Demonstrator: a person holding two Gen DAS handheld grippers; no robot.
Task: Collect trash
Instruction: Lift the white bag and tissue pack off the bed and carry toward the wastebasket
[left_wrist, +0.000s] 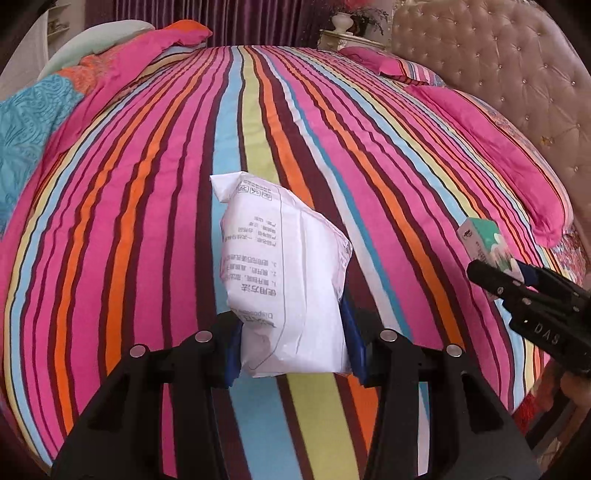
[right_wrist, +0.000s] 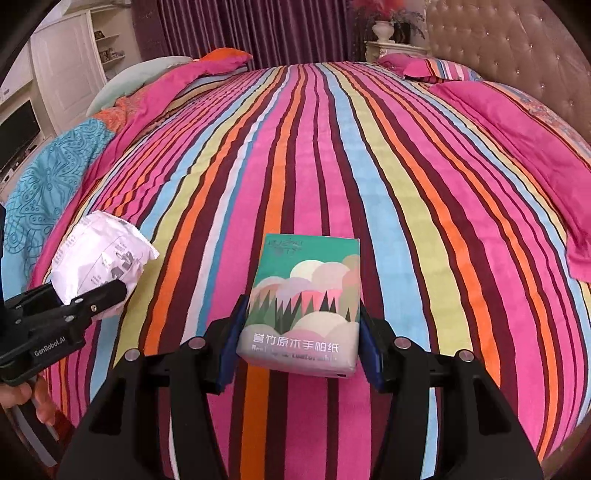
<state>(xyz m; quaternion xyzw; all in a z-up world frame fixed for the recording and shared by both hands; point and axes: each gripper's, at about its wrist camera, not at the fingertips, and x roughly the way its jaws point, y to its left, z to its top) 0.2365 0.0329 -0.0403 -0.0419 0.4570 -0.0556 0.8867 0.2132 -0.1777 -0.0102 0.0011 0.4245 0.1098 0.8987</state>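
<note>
My left gripper (left_wrist: 293, 347) is shut on a white crumpled packet with printed text (left_wrist: 284, 273) and holds it above the striped bed. The packet also shows at the left of the right wrist view (right_wrist: 99, 258), in the left gripper (right_wrist: 92, 301). My right gripper (right_wrist: 299, 350) is shut on a green tissue pack with a forest picture (right_wrist: 306, 302), held above the bed. In the left wrist view the tissue pack (left_wrist: 485, 240) and right gripper (left_wrist: 498, 275) are at the right edge.
The bed has a striped cover (right_wrist: 332, 166), pink pillows (right_wrist: 517, 122) by the tufted headboard (right_wrist: 517, 40) on the right, and a folded blue and pink quilt (right_wrist: 55, 177) on the left. A white cabinet (right_wrist: 66, 55) and purple curtains (right_wrist: 258, 29) stand behind.
</note>
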